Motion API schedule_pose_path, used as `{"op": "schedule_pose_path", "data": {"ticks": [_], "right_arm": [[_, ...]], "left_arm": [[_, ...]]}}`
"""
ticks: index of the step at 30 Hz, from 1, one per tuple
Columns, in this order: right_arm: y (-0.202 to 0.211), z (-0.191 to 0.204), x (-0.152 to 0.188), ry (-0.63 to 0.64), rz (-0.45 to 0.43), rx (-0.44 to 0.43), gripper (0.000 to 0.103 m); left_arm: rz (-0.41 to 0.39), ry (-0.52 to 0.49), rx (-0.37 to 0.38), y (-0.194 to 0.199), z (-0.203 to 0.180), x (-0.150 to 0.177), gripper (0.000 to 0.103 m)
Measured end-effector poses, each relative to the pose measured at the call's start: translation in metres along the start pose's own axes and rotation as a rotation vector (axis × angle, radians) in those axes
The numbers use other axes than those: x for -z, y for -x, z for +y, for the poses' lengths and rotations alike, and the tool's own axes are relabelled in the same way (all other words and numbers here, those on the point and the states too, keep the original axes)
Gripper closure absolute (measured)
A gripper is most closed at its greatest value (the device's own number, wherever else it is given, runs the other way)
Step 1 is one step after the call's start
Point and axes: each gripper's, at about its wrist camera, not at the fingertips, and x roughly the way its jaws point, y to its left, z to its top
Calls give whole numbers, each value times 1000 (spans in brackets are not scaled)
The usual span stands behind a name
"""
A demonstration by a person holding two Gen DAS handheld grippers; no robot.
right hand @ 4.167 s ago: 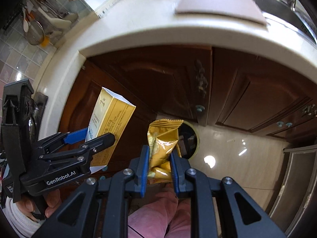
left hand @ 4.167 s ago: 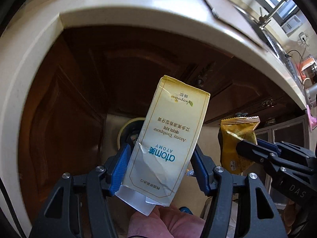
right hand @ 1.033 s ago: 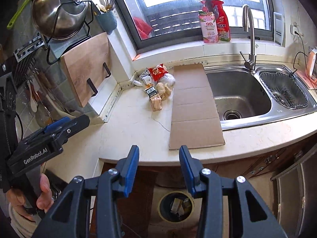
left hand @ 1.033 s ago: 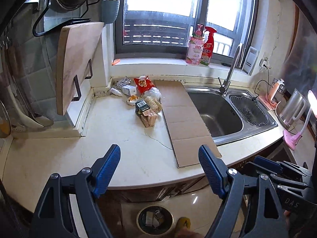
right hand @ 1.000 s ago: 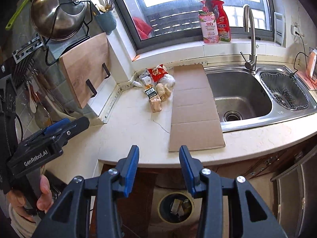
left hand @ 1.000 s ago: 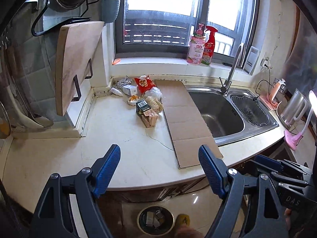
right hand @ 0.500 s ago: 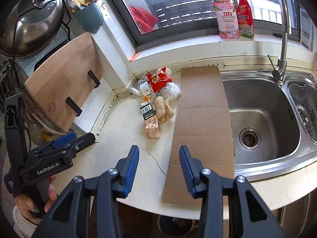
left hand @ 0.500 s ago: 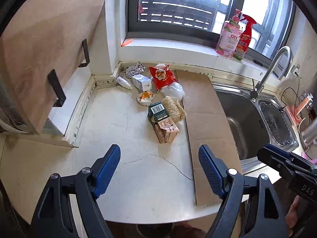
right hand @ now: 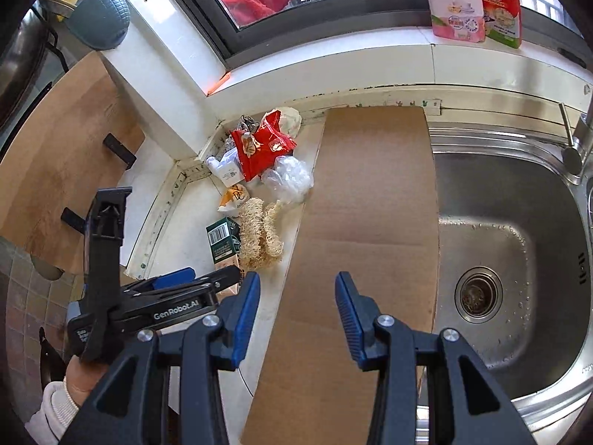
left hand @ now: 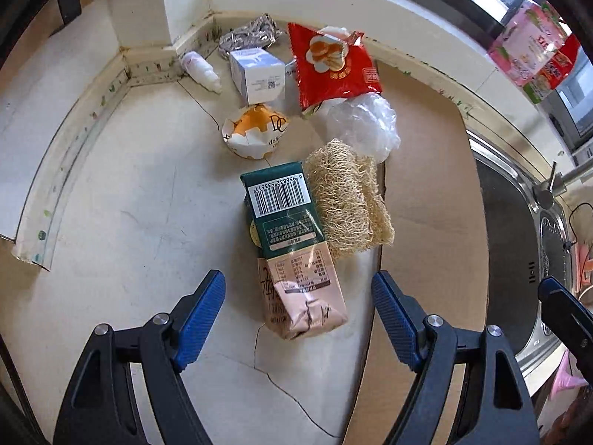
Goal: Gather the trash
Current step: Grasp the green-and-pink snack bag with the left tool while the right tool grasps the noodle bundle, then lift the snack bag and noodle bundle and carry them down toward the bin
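1. My left gripper (left hand: 298,293): jaws wide apart, nothing between the pads; it points steeply down over the pink packet.
2. My right gripper (right hand: 296,293): jaws partly open, holding nothing, above the near end of the cardboard sheet (right hand: 370,200).
3. Pink packet (left hand: 302,293): flat on the countertop (left hand: 122,222), its near end between my left fingers but touching neither.
4. Green carton (left hand: 281,207): barcode up, overlapping the far end of the pink packet.
5. Loofah scrubber (left hand: 346,200): just right of the green carton, touching it, partly on the cardboard edge.
6. Clear plastic bag (left hand: 365,124): crumpled, beyond the loofah.
7. Red snack bag (left hand: 331,65): tilted, behind the plastic bag.
8. Paper cup wrapper (left hand: 255,133): white and orange, left of the plastic bag.
9. Small white box (left hand: 257,74): beside the red bag, on its left.
10. Small white bottle (left hand: 200,68): on its side near the wall corner.
11. Foil wrapper (left hand: 248,33): crumpled against the back wall.
12. Sink (right hand: 511,230): right of the cardboard, basin wet.
13. Two detergent bottles (right hand: 472,0): on the window sill.
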Motion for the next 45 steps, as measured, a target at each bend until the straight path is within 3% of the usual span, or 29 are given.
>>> {"op": "schedule_pose_path", "data": {"ticks": [3, 7, 14, 22, 30, 32, 37, 45], "right_arm": [[-14, -4, -9, 7, 23, -22, 61], [-32, -2, -19, 17, 54, -56, 61], [-70, 14, -34, 36, 115, -118, 61], [-122, 37, -42, 34, 190, -166, 60], [-159, 44, -45, 7, 230, -116, 61], [-163, 46, -42, 2, 232, -115, 61], [-159, 56, -35, 39, 222, -133, 77], [-130, 67, 0, 81, 229, -141, 78]], "left_arm": [[25, 46, -21, -19, 5, -6, 32], [58, 92, -1, -34, 17, -6, 54], [32, 102, -6, -32, 33, -3, 55], [-1, 163, -61, -12, 70, 10, 55], [-58, 198, -140, 18, 104, 23, 55], [-64, 199, -153, 23, 108, 26, 55], [-76, 190, -160, 34, 111, 35, 55], [-100, 113, -123, 57, 103, 58, 55]]}}
